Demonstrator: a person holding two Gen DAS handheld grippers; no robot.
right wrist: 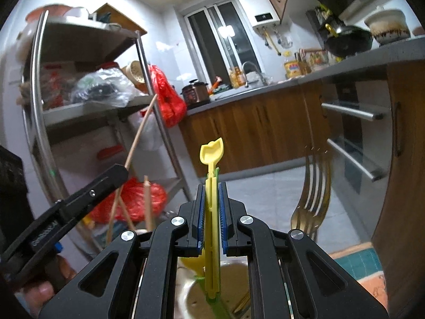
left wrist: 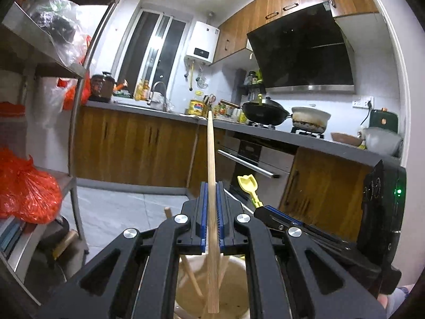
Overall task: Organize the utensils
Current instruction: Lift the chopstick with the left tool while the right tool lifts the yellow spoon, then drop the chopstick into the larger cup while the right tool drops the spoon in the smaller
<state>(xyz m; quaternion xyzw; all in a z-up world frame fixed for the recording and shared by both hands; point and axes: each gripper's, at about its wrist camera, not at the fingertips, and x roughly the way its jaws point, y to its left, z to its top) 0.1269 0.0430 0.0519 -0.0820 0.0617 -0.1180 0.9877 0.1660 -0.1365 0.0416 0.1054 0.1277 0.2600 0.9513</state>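
Holding both utensils lifted above the beige container (left wrist: 236,287), you are mid-transfer in the sorting step. Your left claw (left wrist: 211,220) is clamped narrow on a wooden chopstick (left wrist: 210,159), which points up and away from the container. Your right claw (right wrist: 211,220) is clamped narrow on a yellow plastic utensil (right wrist: 211,186), just beside the forks (right wrist: 316,186) standing at the container's right. Next, carry each piece to its place and lower it before releasing.
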